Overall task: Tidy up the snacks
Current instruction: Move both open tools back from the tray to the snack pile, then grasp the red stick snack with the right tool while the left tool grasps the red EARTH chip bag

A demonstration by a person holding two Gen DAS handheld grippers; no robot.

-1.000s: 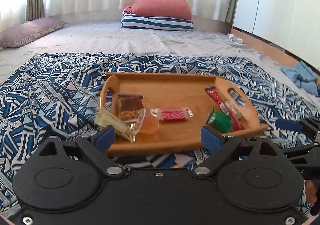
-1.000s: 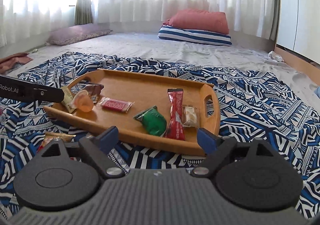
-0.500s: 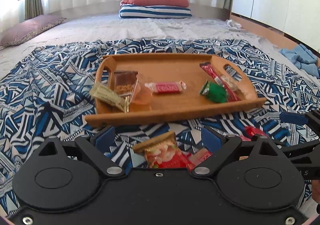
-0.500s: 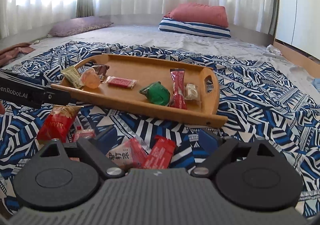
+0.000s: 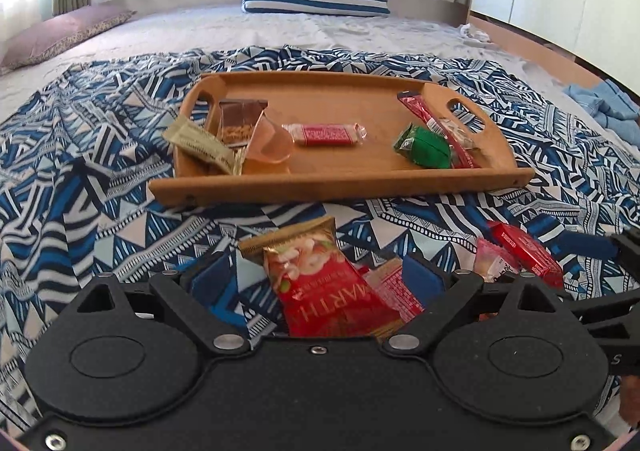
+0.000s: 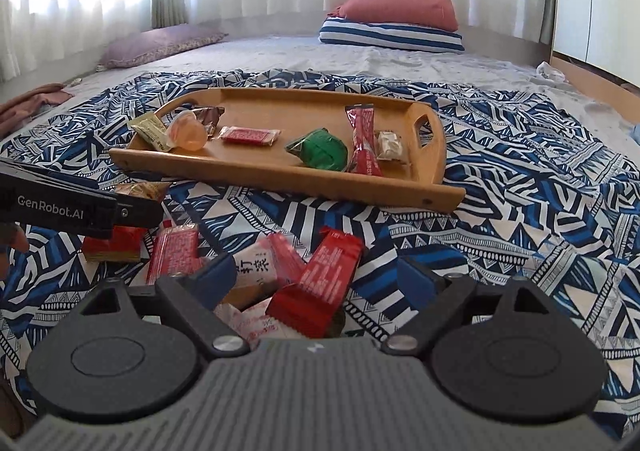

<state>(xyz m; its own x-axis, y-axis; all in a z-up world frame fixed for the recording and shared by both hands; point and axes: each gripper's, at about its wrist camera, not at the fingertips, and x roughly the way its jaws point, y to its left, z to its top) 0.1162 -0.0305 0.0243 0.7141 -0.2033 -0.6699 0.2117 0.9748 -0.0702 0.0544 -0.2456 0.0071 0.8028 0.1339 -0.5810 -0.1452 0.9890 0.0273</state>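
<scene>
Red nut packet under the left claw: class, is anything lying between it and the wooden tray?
Nothing visible. Only bare patterned cloth lies between the red nut packet and the tray's near rim. The left claw is open around the packet.

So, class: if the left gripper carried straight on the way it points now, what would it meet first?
Most likely the red nut packet, lying on the patterned cloth between the left gripper's open fingers; depth is uncertain.
</scene>
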